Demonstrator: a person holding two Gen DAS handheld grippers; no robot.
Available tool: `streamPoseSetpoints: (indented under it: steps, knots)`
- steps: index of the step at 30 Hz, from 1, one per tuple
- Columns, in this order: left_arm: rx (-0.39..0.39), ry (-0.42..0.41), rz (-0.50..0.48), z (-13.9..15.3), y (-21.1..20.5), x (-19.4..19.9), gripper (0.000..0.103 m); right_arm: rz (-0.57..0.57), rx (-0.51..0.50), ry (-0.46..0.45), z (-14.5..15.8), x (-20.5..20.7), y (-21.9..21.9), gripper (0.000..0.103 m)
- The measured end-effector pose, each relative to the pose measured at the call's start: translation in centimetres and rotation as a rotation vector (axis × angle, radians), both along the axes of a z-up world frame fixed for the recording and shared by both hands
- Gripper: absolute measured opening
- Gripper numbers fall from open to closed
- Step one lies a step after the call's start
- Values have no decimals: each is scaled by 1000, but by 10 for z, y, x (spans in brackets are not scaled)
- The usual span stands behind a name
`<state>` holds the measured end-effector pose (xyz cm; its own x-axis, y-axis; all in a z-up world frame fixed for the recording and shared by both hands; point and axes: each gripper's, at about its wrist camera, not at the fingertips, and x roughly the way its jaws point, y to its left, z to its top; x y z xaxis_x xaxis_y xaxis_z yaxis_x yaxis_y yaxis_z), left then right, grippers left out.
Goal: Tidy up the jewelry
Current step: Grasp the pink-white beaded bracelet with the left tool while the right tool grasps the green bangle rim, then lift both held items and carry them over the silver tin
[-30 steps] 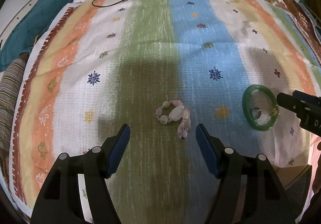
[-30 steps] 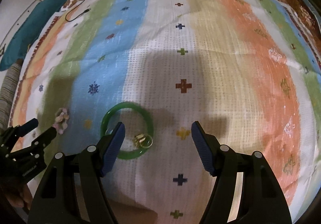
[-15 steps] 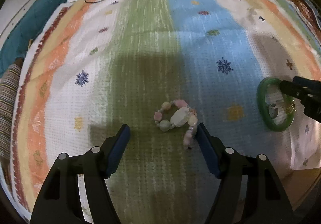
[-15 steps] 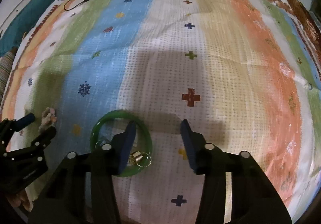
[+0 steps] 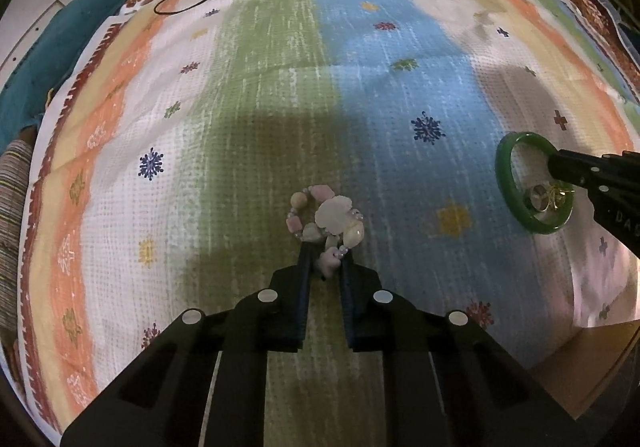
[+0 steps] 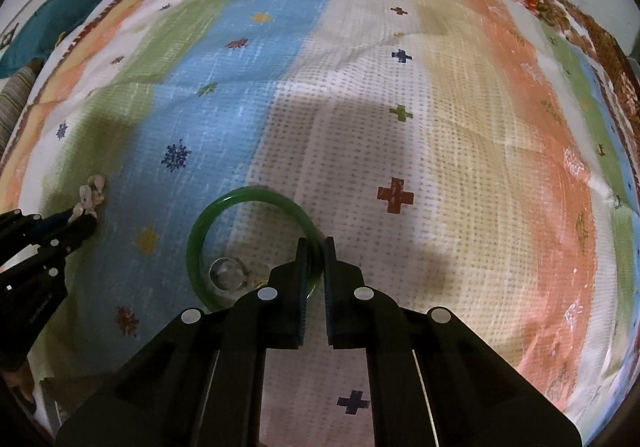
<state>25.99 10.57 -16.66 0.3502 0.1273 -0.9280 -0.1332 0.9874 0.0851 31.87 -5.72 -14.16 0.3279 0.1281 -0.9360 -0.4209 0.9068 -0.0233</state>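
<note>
A bracelet of pink and white beads (image 5: 328,213) lies on the green stripe of the striped bedspread (image 5: 360,67). My left gripper (image 5: 326,253) is closing and its pads pinch the bracelet's near beads. To the right lies a green bangle (image 5: 505,183) with small gold rings (image 5: 540,197) inside it. In the right wrist view my right gripper (image 6: 316,243) is shut on the near right rim of the green bangle (image 6: 240,193). A ring (image 6: 228,273) rests inside the hoop. The bracelet (image 6: 91,191) and left gripper (image 6: 82,221) show at the left edge.
A black cable (image 5: 200,3) trails across the far end of the bedspread. A teal cushion (image 5: 48,59) and a striped fabric (image 5: 12,199) lie off the left side. The bedspread's edge drops away at the lower right (image 5: 592,323).
Both grippers went from wide open to closed. The left one closed around the bead bracelet, the right one around the bangle's rim. Neither hand travelled much.
</note>
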Motion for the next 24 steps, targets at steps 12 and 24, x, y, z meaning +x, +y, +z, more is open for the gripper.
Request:
streamPoseSetpoints:
  steps: [12, 24]
  knots:
    - [16, 16, 16, 4, 3, -7, 12, 5, -21, 17, 7, -10, -10, 8]
    - [1, -22, -10, 31, -10, -21, 6, -21, 9, -38, 42, -32, -25, 8]
